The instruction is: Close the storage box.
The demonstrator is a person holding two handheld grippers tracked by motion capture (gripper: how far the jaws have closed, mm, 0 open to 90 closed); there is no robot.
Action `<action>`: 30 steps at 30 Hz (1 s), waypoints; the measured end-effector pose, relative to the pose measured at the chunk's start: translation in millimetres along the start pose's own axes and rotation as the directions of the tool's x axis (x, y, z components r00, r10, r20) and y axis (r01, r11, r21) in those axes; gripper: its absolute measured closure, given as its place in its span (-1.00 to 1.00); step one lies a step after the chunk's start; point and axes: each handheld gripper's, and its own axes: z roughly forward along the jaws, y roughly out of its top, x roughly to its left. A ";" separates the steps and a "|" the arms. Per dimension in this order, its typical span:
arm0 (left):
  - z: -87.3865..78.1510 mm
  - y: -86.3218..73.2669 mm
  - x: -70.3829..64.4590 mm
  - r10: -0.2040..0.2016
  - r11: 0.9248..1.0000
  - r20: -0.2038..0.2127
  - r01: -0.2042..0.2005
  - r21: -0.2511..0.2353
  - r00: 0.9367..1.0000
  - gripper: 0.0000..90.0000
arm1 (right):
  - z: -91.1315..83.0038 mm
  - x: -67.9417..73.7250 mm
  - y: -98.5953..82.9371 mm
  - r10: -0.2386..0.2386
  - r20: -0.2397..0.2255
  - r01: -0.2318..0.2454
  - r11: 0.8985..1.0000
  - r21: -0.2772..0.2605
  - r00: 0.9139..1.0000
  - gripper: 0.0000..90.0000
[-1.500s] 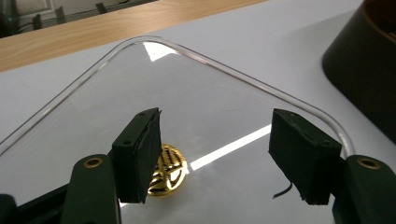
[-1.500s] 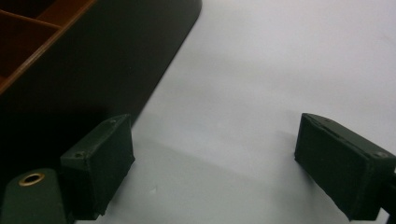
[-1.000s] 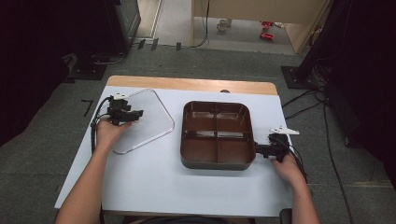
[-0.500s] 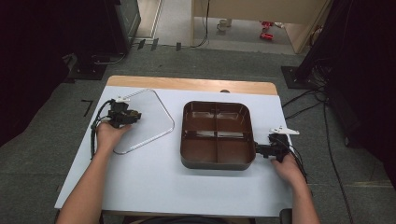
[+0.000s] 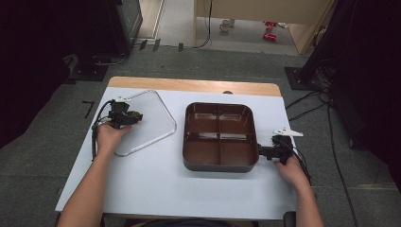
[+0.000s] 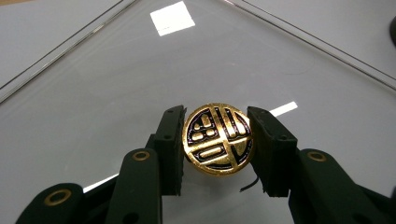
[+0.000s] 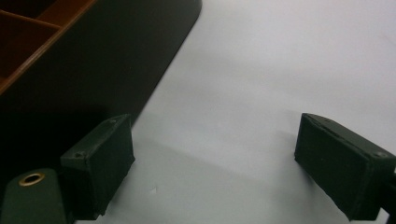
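A clear glass lid [image 5: 152, 120] with a metal rim lies flat on the left of the white table. On its centre sits a round gold and black knob [image 6: 218, 139]. My left gripper [image 5: 135, 116] is shut on this knob, one jaw pressing each side [image 6: 215, 122]. To the right stands a dark brown square tray [image 5: 220, 166] with four compartments, all bare. My right gripper [image 5: 261, 152] rests on the table at the tray's near right corner. In the right gripper view it [image 7: 215, 149] stands open over bare table, the tray's dark wall [image 7: 93, 60] just to its left.
The white table [image 5: 156, 189] has a wooden strip [image 5: 189, 85] along its far edge. Black cables trail from both grippers. Dark stands and equipment ring the table on the grey floor.
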 end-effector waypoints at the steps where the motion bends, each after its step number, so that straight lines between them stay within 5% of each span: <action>1: -2.2 1.1 -0.1 -0.003 1.000 0.006 0.003 -0.010 1.000 0.32 | 0.0 0.0 0.0 0.000 0.000 0.000 1.000 0.000 1.000 -0.75; 20: -44.5 30.7 -20.2 0.045 0.992 0.073 -0.036 -0.123 0.996 0.32 | 0.0 0.1 0.0 0.000 0.001 0.000 1.000 0.001 1.000 -0.75; 30: -50.7 44.3 -50.3 0.093 0.985 0.141 -0.071 -0.154 0.986 0.32 | 0.2 1.2 -0.1 -0.008 0.015 0.008 1.000 0.001 1.000 -0.72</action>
